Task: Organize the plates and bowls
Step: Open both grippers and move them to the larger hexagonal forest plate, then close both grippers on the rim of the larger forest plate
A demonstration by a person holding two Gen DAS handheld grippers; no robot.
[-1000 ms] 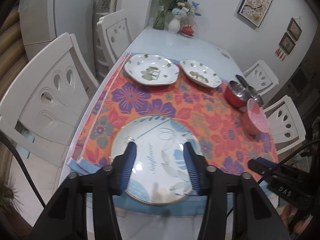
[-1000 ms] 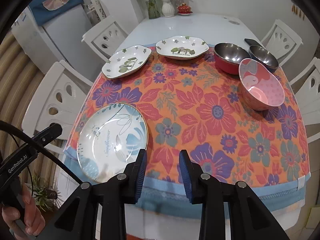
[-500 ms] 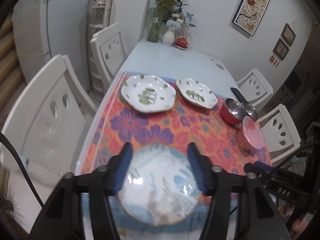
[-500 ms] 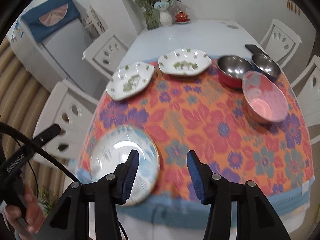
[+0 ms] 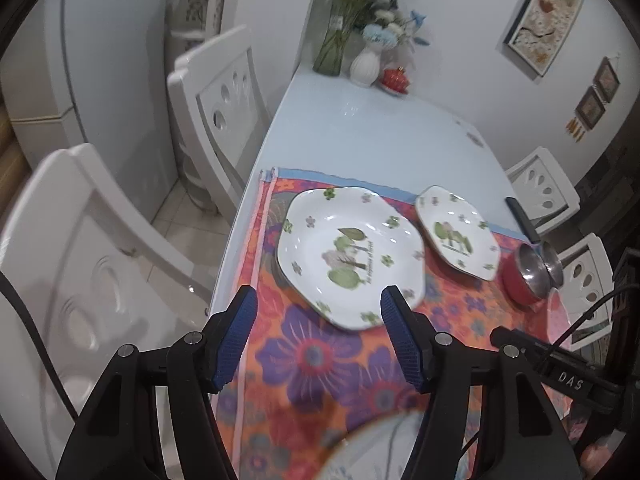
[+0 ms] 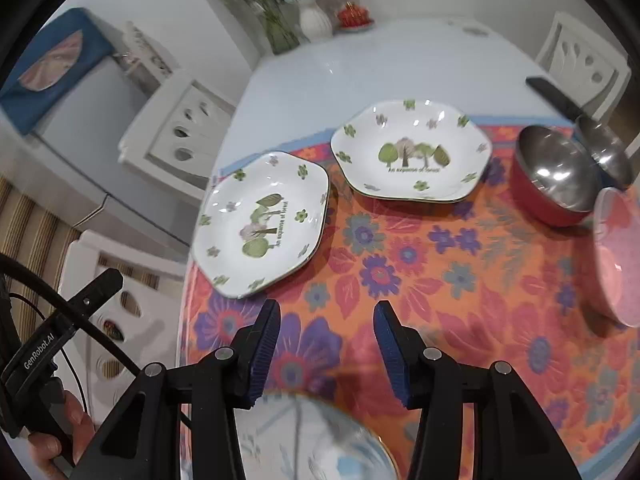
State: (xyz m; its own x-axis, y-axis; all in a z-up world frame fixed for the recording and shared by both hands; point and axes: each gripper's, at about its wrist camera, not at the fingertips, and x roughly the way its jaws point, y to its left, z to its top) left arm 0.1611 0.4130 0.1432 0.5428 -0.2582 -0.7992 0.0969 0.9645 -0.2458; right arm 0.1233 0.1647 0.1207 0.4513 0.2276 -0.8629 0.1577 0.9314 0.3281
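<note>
Two white six-sided plates with tree prints lie on the floral cloth (image 6: 440,280): one at the left (image 5: 348,256) (image 6: 260,224), one further right (image 5: 458,232) (image 6: 412,152). My left gripper (image 5: 318,294) hovers over the near rim of the left plate, its jaws closing slightly and apart from the plate. My right gripper (image 6: 327,308) stands open above bare cloth, just right of that plate. A round blue-leaf plate (image 5: 372,448) (image 6: 312,440) lies under both grippers at the near edge. A red steel bowl (image 6: 556,176), a smaller steel bowl (image 6: 608,156) and a pink bowl (image 6: 618,256) sit at the right.
White chairs (image 5: 216,108) line the left side of the pale blue table (image 5: 360,132). Vases with flowers (image 5: 364,64) stand at the far end. A black flat object (image 6: 556,98) lies behind the bowls. A hand (image 6: 60,432) holds the left gripper's handle.
Both grippers have moved forward across the table, from over the round blue-leaf plate towards the tree-print plates. Both pairs of jaws stand wider than a second ago.
</note>
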